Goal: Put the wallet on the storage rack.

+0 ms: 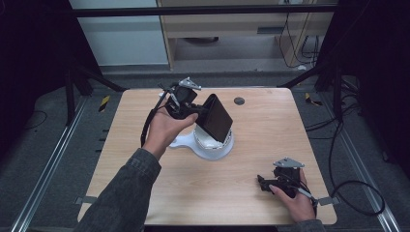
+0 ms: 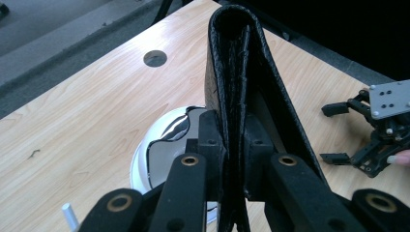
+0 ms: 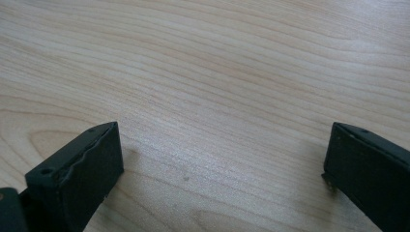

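Observation:
A black folded leather wallet (image 1: 216, 117) hangs tilted above a white round dish (image 1: 212, 144) near the middle of the table. My left gripper (image 1: 200, 112) is shut on the wallet's lower edge. In the left gripper view the wallet (image 2: 237, 63) stands fold-up between the pads of the left gripper (image 2: 235, 140), with the dish (image 2: 145, 154) below and to the left, its inside shiny grey. My right gripper (image 1: 263, 182) rests on the table at the front right, jaws wide apart. In its own view the right gripper (image 3: 222, 159) has only bare wood between its fingers.
The wooden table (image 1: 270, 130) has a small round hole (image 1: 239, 101) near its far edge. A flat white tab (image 1: 179, 141) sticks out of the dish to the left. A black cable (image 1: 355, 193) loops on the floor at the right. Dark frame posts flank the table.

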A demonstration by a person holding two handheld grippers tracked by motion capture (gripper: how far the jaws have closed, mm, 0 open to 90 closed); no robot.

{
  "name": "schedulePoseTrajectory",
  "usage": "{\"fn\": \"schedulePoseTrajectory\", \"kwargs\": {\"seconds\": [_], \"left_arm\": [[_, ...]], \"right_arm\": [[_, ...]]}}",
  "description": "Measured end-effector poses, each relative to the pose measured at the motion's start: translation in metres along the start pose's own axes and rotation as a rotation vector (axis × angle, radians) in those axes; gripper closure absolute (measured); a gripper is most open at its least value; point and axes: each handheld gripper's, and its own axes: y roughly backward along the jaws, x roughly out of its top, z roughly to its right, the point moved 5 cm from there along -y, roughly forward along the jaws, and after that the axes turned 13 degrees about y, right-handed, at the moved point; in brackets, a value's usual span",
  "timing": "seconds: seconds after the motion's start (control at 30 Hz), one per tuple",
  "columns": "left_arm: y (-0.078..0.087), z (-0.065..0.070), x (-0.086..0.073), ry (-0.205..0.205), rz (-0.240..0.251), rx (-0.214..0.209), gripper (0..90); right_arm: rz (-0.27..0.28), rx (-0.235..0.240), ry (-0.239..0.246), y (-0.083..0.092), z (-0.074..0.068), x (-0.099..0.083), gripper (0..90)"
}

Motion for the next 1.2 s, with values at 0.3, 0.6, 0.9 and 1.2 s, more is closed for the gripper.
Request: {"fn": "schedulePoseTrajectory", "kwargs": {"seconds": [0.3, 0.6, 0.9, 1.2], "left_arm": [[0.003, -0.007, -0.006, 0.019, 0.004, 0.002, 81.8], [-0.003, -0.012, -0.020, 0.014, -0.032, 0.019, 81.8], [-0.028, -0.017, -0.024, 0.040, -0.068, 0.006, 81.7], [-0.039, -0.016, -0.015, 0.030, -0.095, 0.012, 81.5]], "right_arm": [[0.000, 0.000, 0.000, 0.000, 0.000, 0.000, 0.7], [-0.001, 0.002, -0.001, 0.000, 0.000, 0.000, 0.6], [0.000, 0.001, -0.002, 0.000, 0.000, 0.000, 0.6], [0.002, 0.001, 0.001, 0.000, 0.000, 0.000, 0.6]]}}
